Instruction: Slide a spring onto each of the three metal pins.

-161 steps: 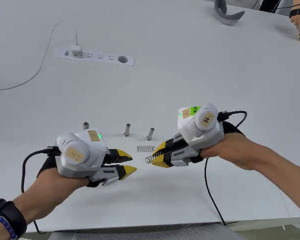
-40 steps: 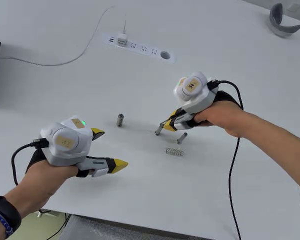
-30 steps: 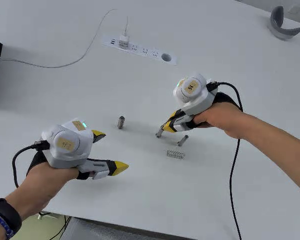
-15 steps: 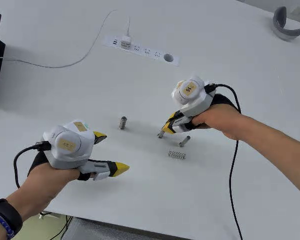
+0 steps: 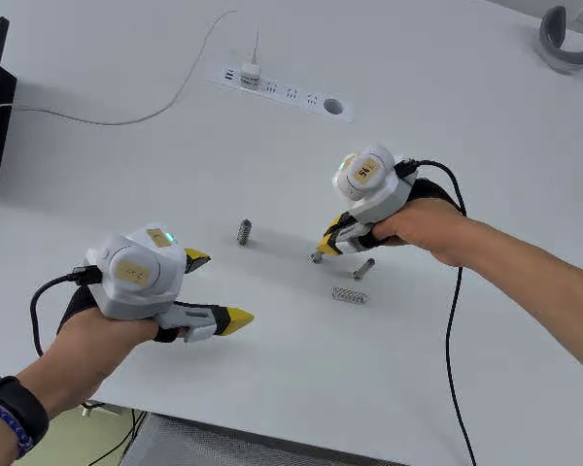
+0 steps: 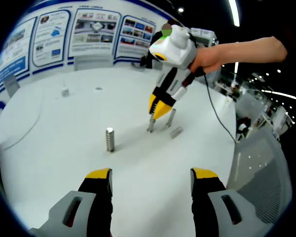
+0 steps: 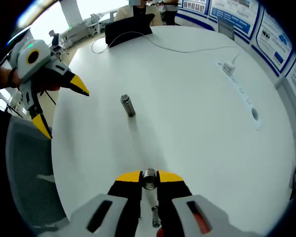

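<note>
Right gripper (image 5: 324, 249) clamped on spring (image 7: 149, 178) at middle pin (image 5: 317, 257), left gripper (image 5: 219, 288) jaws apart, loose spring (image 5: 349, 294) beside bare pin (image 5: 364, 268).

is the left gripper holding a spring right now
No, the left gripper has its jaws wide apart in its own view, with nothing between them.

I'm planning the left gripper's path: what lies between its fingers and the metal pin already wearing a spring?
Nothing: in the left gripper view, only bare white tabletop separates the open left gripper from the upright spring-covered metal pin.
</note>
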Motion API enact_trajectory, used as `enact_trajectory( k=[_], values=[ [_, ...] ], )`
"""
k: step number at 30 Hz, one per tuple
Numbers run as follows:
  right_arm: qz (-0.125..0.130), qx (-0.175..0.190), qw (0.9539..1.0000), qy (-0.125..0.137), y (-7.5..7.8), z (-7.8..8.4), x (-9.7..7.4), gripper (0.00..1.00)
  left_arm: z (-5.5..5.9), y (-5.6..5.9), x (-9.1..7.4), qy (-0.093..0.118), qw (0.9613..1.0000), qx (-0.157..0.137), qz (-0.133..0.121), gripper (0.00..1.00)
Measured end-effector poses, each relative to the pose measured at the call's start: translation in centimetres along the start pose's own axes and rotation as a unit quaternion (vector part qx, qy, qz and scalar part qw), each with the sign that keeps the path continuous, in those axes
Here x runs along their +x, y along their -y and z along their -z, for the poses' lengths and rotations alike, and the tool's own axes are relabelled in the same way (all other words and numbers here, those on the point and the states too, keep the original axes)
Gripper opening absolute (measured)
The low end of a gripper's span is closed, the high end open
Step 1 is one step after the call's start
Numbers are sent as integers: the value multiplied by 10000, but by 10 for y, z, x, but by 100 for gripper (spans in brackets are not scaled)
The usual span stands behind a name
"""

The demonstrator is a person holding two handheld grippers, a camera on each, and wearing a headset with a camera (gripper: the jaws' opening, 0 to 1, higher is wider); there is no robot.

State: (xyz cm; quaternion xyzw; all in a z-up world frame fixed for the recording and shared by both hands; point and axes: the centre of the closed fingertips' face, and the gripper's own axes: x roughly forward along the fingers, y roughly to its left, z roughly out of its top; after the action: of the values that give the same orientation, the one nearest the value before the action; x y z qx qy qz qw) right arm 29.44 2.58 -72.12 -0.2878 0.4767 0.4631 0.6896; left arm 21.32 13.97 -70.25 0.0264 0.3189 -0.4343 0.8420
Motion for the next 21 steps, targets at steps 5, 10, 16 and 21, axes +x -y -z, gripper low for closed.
enact_trajectory(
  k=[5, 10, 16, 21],
  values=[
    [1, 8, 10000, -3, 0, 1, 5, 13, 1, 0, -1, -3, 10000, -11, -15, 66],
    [-3, 40, 10000, -9, 0, 3, 9, 13, 1, -1, -3, -5, 10000, -18, -30, 66],
    [-8, 83, 10000, -25, 1, 6, 16, 13, 1, -2, -4, -12, 10000, -22, -43, 66],
    [-5, 120, 9999, -44, 4, 11, 24, 13, 1, -3, -4, -11, 10000, -36, -55, 66]
  ],
)
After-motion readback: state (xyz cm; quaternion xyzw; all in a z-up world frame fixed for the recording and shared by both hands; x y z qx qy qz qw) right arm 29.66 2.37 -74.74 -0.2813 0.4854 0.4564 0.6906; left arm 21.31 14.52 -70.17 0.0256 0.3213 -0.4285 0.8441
